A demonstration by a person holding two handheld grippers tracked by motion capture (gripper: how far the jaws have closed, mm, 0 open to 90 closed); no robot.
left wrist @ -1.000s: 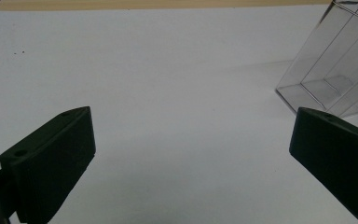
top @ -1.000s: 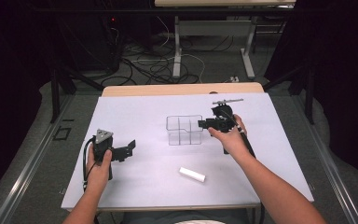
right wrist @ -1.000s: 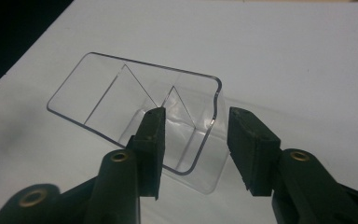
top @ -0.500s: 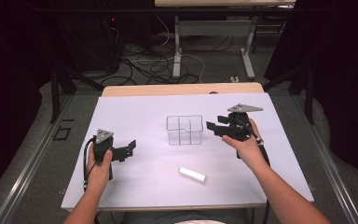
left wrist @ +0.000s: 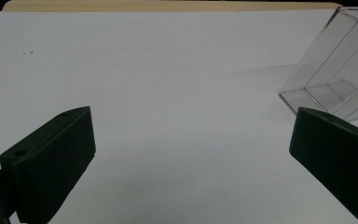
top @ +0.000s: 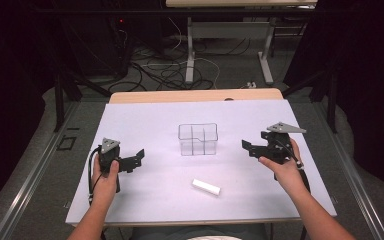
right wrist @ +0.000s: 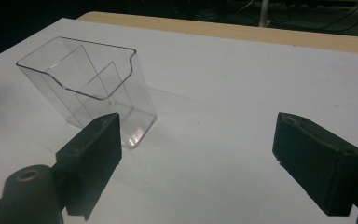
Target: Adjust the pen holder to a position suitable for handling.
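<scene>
- A white counter [top: 145, 125] fills the middle of the high view, with the person's two forearms coming in from its near edge.
- A clear plastic box [top: 197, 139] with inner dividers stands upright at the counter's centre, open top upward, between the two hands and apart from both.
- The right claw [top: 250, 148] hovers to the right of the clear box, its jaws spread wide and holding nothing. In the right gripper view the box [right wrist: 89, 88] sits ahead and to the left of the jaws, not between them.
- The left claw [top: 139, 158] rests low on the counter's left side, jaws likewise spread and empty. In the left gripper view the box [left wrist: 340, 74] shows at the far right edge, beyond the right-hand jaw.
- A small white stick [top: 206, 187], like a piece of chalk, lies flat on the counter in front of the box, nearer the person. Its long axis runs roughly left to right, with the right end angled slightly toward the person.
- The stick lies between the two hands, below and left of the right claw. Judging by eye, the right claw is a little nearer, and would need to swing down and inward, jaws straddling the stick's short width.
</scene>
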